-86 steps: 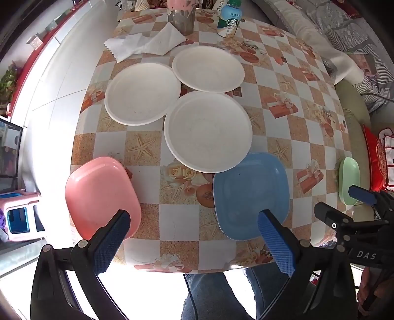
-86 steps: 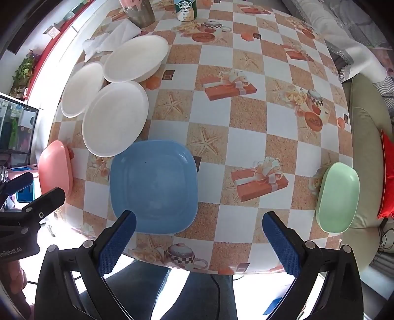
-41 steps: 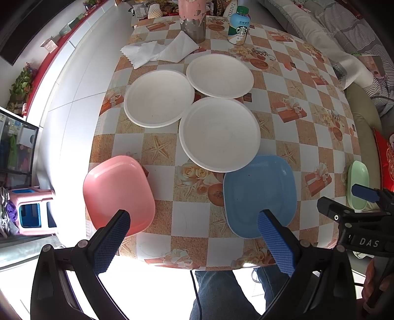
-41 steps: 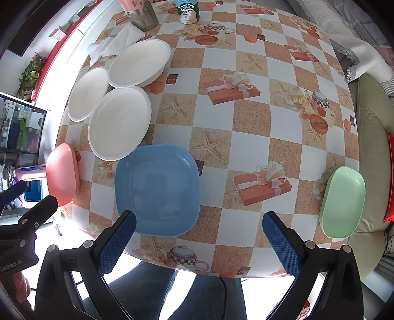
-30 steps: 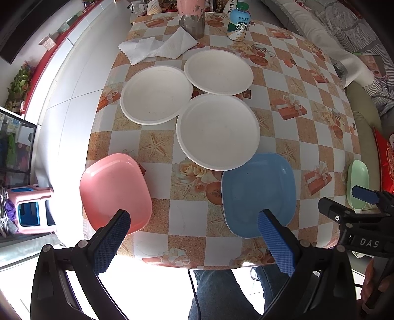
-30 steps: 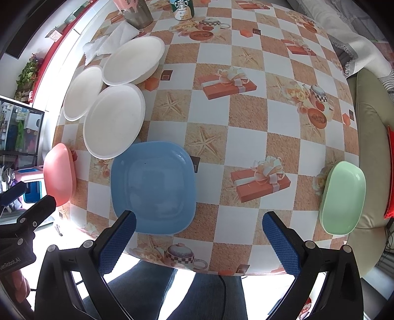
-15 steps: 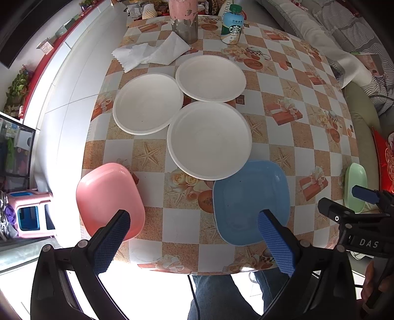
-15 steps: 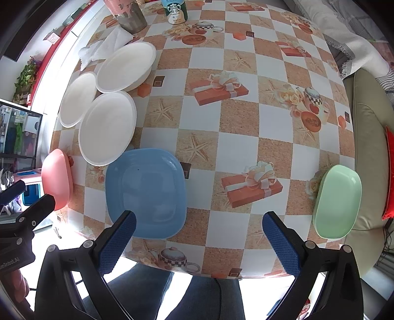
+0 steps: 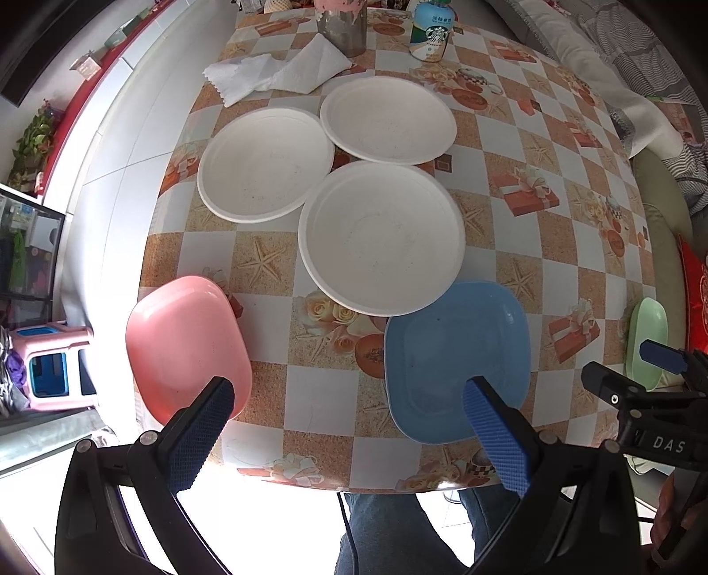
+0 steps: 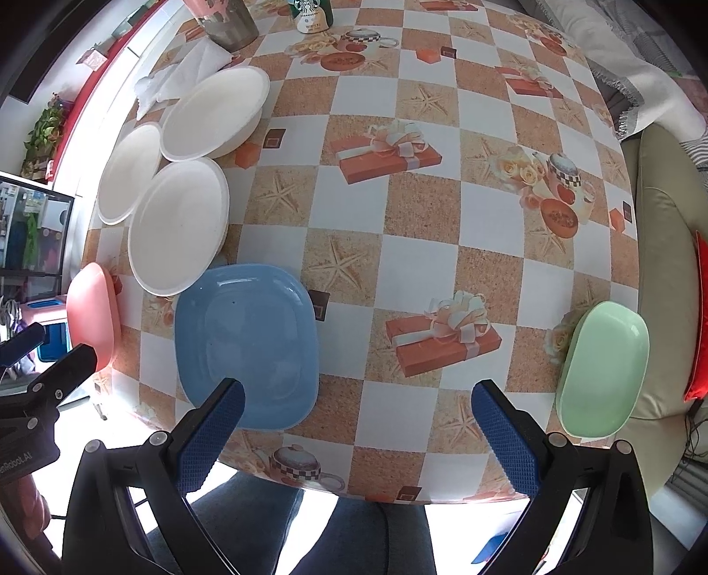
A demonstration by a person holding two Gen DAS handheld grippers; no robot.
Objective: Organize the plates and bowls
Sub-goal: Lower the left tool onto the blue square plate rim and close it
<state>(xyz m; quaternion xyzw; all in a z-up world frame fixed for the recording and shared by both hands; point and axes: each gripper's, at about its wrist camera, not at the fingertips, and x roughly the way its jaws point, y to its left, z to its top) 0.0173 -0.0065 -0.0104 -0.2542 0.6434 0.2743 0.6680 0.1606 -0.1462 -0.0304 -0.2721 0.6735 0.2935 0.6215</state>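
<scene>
The surface (image 9: 522, 146) has a checkered cloth. On it lie three white plates (image 9: 380, 236), a pink plate (image 9: 186, 345), a blue plate (image 9: 455, 358), a green plate (image 10: 604, 367), a napkin (image 9: 274, 73), a bottle (image 9: 429, 35) and a cup (image 9: 343, 24).

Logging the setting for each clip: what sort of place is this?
Most likely a home living or dining area. A table under a patterned tablecloth holds white plates and a bottled drink, a sofa with cushions runs along one side, and a plastic stool stands on the floor.
</scene>
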